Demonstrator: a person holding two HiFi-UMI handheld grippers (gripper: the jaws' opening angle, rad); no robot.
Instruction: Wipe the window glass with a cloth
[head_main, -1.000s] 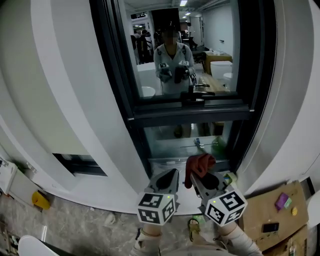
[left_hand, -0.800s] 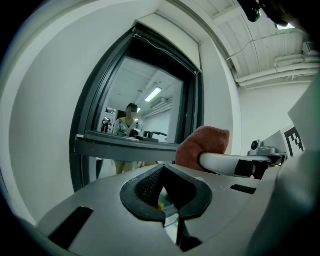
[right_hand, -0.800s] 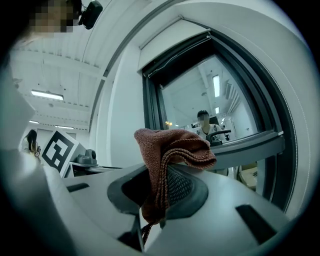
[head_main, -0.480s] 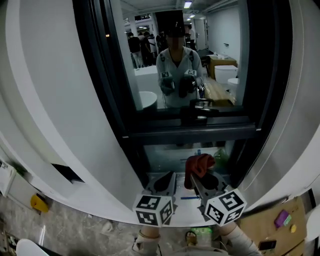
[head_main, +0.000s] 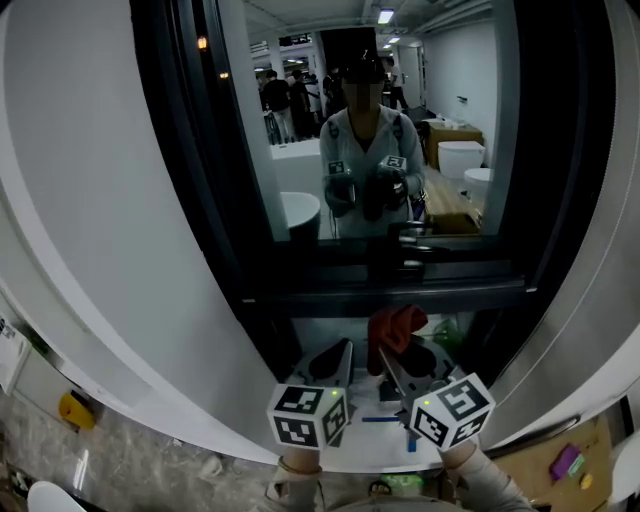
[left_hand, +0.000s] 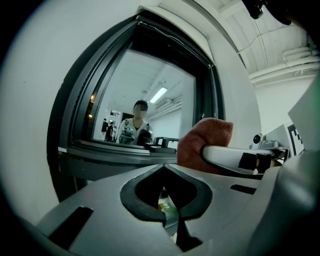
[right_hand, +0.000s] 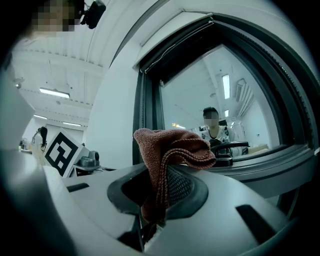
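Right tool (head_main: 400, 362) clamping rust-brown knitted cloth (head_main: 397, 327), bunching just below dark window frame (head_main: 300, 292); left tool (head_main: 336, 360) hovering beside it, jaws together (holding nothing); reflective window glass (head_main: 300, 150) lying open above.

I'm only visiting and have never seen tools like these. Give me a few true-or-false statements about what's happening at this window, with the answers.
1. The right gripper holds a reddish-brown cloth. True.
2. The left gripper grips a cloth too. False: its jaws are together with nothing between them.
3. The window glass shows a reflection of a person holding two grippers. True.
4. The cloth lies on the floor. False: it is clamped in the right gripper, held up in front of the window glass.
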